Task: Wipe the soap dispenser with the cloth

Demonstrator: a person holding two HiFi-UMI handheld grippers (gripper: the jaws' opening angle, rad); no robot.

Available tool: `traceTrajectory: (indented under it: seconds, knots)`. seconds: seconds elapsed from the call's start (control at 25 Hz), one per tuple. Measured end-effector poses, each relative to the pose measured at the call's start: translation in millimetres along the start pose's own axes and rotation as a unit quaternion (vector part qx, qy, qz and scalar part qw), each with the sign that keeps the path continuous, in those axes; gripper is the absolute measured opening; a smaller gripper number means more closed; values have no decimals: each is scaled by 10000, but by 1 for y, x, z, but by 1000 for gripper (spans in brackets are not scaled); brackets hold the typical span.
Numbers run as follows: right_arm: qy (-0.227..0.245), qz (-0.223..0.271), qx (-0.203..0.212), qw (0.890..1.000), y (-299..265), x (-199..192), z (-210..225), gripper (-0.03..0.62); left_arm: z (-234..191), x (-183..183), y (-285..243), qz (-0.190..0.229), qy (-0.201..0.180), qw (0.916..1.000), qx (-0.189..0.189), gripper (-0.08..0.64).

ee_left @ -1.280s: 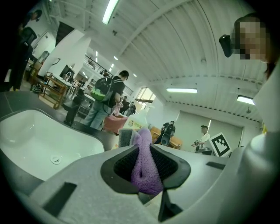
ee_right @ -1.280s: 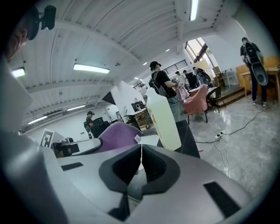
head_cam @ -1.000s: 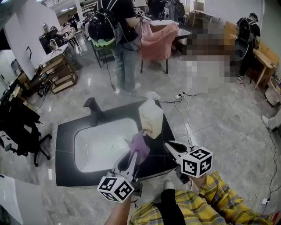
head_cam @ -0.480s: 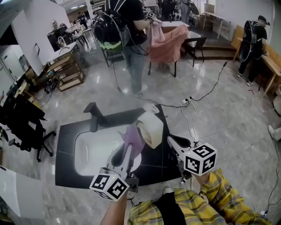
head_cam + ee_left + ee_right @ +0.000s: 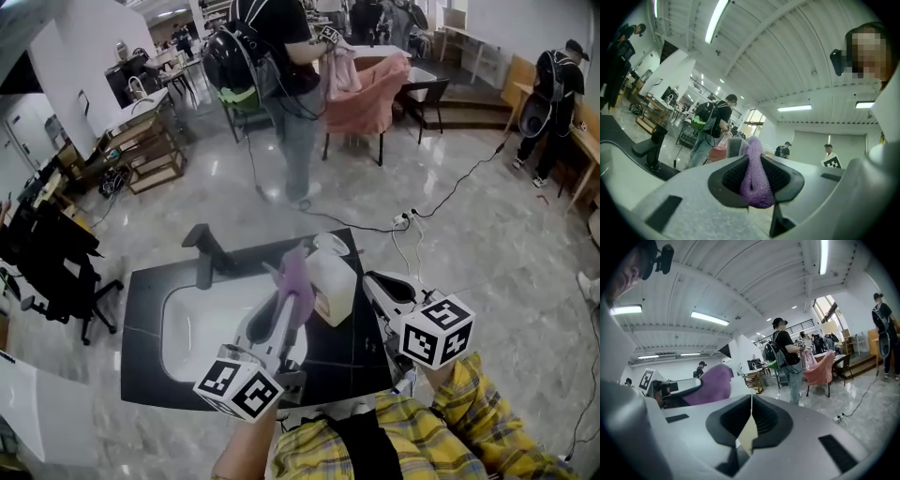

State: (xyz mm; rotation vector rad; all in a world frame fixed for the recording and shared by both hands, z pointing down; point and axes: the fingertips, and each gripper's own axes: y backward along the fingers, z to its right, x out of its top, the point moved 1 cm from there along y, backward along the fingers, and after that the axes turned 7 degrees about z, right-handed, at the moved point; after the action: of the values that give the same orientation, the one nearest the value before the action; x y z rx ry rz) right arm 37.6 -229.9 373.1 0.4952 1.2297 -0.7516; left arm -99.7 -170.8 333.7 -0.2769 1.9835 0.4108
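A white soap dispenser (image 5: 330,281) hangs above the right side of the black sink counter (image 5: 141,375). My right gripper (image 5: 372,277) is shut on its near edge; in the right gripper view a thin cream edge (image 5: 749,432) sits pinched between the jaws, and the white body (image 5: 740,352) rises beyond them. The purple cloth (image 5: 294,272) is clamped in my left gripper (image 5: 292,286) and stands upright against the dispenser's left side. The left gripper view shows the cloth (image 5: 755,176) bulging out of the shut jaws. From the right gripper the cloth (image 5: 710,385) appears at left.
The white basin (image 5: 202,328) and a black faucet (image 5: 202,248) lie to the left, below the grippers. A person with a backpack (image 5: 281,84) stands beyond, next to a pink-draped chair (image 5: 370,94). A power strip and cable (image 5: 408,217) lie on the floor; an office chair (image 5: 47,272) stands at left.
Both grippers have risen and moved farther out over the counter, taking dispenser and cloth along. The cloth has gone from the dispenser's near lower side up to its left side.
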Motion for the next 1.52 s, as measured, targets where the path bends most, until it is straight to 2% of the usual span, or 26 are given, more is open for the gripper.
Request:
traceTrajectory:
  seconds: [0.2, 0.56, 1.52]
  knots:
    - [24, 113, -158, 9998, -18, 9, 3, 8, 2, -6, -17, -276, 43, 9986, -454, 66]
    - [-16, 95, -354, 9993, -30, 0, 2, 7, -12, -28, -21, -501, 197, 9960, -715, 66]
    - [-86, -173, -428, 9989, -11, -21, 2, 7, -23, -65, -14, -735, 188, 9962, -439, 66]
